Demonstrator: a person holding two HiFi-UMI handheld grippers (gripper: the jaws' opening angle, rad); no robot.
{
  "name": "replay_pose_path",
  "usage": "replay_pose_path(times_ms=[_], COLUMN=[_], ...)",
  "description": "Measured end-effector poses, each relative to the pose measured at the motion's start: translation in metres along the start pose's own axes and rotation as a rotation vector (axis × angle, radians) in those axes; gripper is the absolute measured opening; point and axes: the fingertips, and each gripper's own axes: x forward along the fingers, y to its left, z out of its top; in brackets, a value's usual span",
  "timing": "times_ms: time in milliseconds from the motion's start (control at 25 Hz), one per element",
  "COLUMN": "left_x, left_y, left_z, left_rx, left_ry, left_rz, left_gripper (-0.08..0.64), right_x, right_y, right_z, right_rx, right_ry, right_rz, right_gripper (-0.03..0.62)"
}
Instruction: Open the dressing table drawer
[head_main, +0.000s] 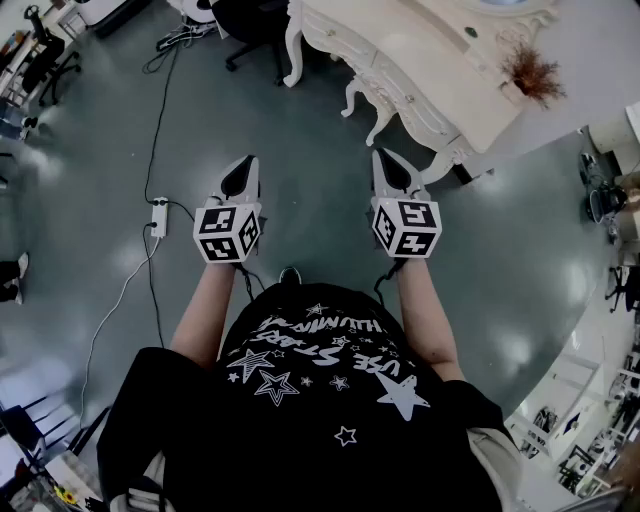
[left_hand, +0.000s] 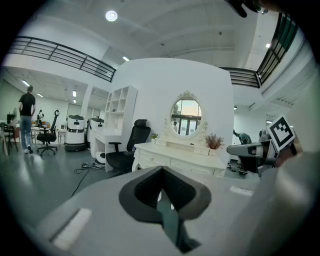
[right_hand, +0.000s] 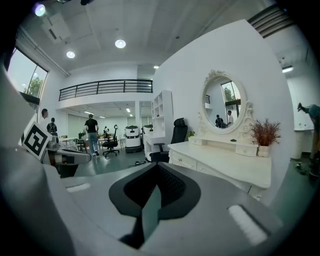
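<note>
**Operator:** What am I standing on, and what room is this?

**Spotter:** You stand on a glossy grey-green floor (head_main: 300, 180) that mirrors the ceiling lights; the room is a tall white hall with a railed balcony (right_hand: 105, 87) at its far end.

**Operator:** Where is the thing I want?

**Spotter:** The cream dressing table (head_main: 440, 50) stands at one o'clock from you, well apart from both tools; its drawer fronts (left_hand: 150, 161) run along the near edge and look flush with the frame. An oval mirror (right_hand: 224, 104) rises from its back; a dried plant (head_main: 530, 72) stands on its top towards two o'clock.

**Operator:** And my tools?

**Operator's aide, the spotter again:** Your left gripper (head_main: 241, 176) has its jaws pressed together on nothing; your right gripper (head_main: 391, 170) is the same, closed and empty; both hang over bare floor.

**Operator:** What lies around or in between?

**Spotter:** The table's curved legs (head_main: 378, 122) are the nearest part, at twelve o'clock of the right tool; a black office chair (head_main: 250, 30) sits at eleven o'clock beside the table; a white power strip (head_main: 158, 216) with its cable (head_main: 152, 120) lies at nine o'clock of the left tool; a person (right_hand: 91, 132) walks far off.
</note>
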Motion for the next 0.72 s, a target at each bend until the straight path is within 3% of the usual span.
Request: replay_pose_path(times_ms=[360,720], left_x=[0.001,-0.012], left_y=[-0.001,0.01], left_z=[-0.002,-0.036], left_rx=[-0.008,-0.06], left_ry=[0.018,0.06], left_rz=[0.005,0.004], left_gripper=[0.0,0.002], right_x=[0.003,0.027], right_y=[0.0,0.019], right_z=[-0.002,-0.019], right_rx=[-0.002,0.035], right_ry=[0.023,0.055], right_rz=[0.007,0.056], right_gripper=[0.026,0.028])
